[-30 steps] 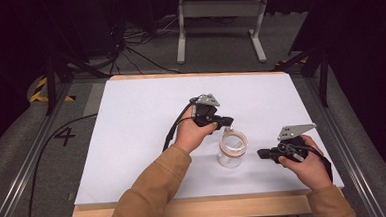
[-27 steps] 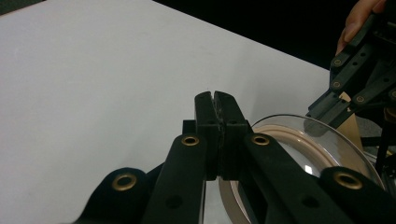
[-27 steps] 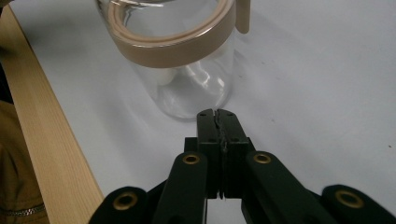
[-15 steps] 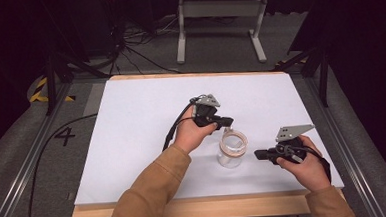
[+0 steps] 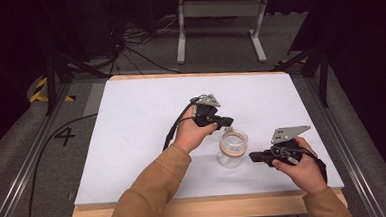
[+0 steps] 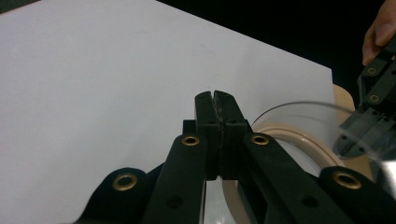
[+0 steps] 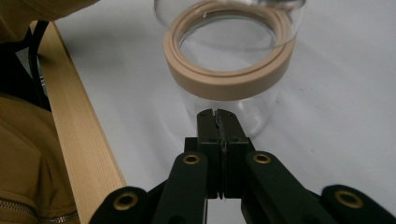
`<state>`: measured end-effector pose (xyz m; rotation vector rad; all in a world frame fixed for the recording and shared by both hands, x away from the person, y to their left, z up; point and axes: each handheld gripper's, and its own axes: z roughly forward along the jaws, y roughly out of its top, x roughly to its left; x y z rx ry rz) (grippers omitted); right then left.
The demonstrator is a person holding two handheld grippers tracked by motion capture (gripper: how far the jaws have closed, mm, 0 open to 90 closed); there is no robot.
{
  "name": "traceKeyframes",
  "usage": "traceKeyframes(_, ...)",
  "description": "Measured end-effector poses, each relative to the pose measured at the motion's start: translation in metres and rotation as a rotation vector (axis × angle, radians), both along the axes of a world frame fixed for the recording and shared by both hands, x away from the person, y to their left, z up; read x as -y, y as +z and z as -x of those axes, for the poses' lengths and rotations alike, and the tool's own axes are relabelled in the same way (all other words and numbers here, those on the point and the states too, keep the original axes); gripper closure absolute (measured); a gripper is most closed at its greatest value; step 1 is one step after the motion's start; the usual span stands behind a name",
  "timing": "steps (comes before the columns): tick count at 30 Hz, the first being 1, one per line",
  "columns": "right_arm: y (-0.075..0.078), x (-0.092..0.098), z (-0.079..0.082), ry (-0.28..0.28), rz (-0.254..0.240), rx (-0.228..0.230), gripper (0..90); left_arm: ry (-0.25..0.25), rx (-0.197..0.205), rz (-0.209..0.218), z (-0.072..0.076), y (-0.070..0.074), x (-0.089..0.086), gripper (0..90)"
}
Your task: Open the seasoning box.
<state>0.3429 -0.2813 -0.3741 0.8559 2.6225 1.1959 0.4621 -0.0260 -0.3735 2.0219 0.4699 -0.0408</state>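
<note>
the clear jar [image 5: 231, 149] with its tan ring stands near the table's [image 5: 132, 141] near edge, between the left gripper [image 5: 220, 121] and right gripper [image 5: 256, 157], both pressed together and empty. to grip it, spread the jaws first, then approach level.

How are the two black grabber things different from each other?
The left gripper sits above the far side of the clear jar, near its rim; the right gripper is lower, beside the jar. The left gripper points toward the person's right; the right gripper points toward the person's left, at the jar. Both are black, both have their jaws pressed together, and neither holds anything.
</note>
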Motion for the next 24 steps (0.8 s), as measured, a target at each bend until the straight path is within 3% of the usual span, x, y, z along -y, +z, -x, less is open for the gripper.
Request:
traceKeyframes(8,0.0041,-0.0052,0.0017,-0.008,-0.059,0.033,90.0,-0.002,-0.011,-0.008,-0.0014,-0.0014,0.0004,90.0)
traceKeyframes(11,0.0065,-0.0071,0.0022,-0.027,-0.109,0.069,90.0,0.002,-0.009,0.004,-0.0013,-0.0022,0.0016,90.0)
traceKeyframes(17,0.0082,-0.0062,0.0002,-0.061,-0.158,0.110,90.0,0.005,-0.009,0.007,-0.0006,-0.0023,0.0015,90.0)
traceKeyframes(24,0.0082,-0.0064,-0.0040,-0.061,-0.171,0.116,90.0,0.014,0.000,0.003,0.0013,-0.0001,-0.0024,89.6)
